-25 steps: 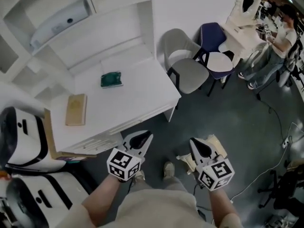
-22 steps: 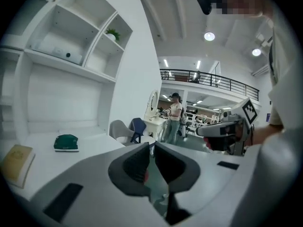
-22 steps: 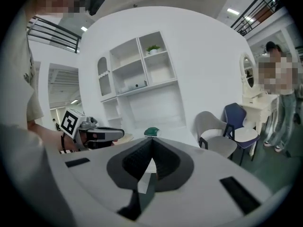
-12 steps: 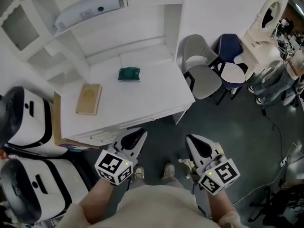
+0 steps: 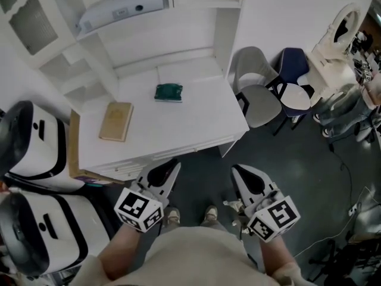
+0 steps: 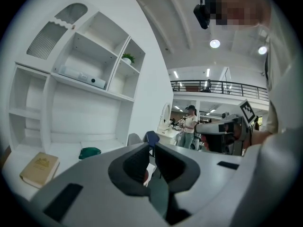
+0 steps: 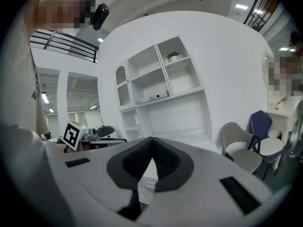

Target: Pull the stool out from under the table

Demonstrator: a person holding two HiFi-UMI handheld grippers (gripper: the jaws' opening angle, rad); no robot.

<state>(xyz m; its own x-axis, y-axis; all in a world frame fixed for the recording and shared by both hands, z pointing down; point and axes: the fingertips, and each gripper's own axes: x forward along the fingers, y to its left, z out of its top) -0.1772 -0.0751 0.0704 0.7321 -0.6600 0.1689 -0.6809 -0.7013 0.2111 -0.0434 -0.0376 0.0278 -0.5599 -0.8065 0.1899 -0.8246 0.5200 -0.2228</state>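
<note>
Head view: the white table's [image 5: 196, 124] front edge sits just above both grippers, and open dark floor [image 5: 297, 159] spreads to the right. A tan sliver of stool [image 5: 233, 207] shows at lower centre, clear of the table.

Left gripper view: the left gripper [image 5: 171, 162] is all but closed and empty; a person [image 6: 191, 126] stands far off.

Right gripper view: the right gripper [image 5: 237, 168] has its jaws meeting on nothing; chairs [image 7: 241, 150] are at right.

Open floor [image 5: 297, 165] right of table [image 5: 190, 124]
</note>
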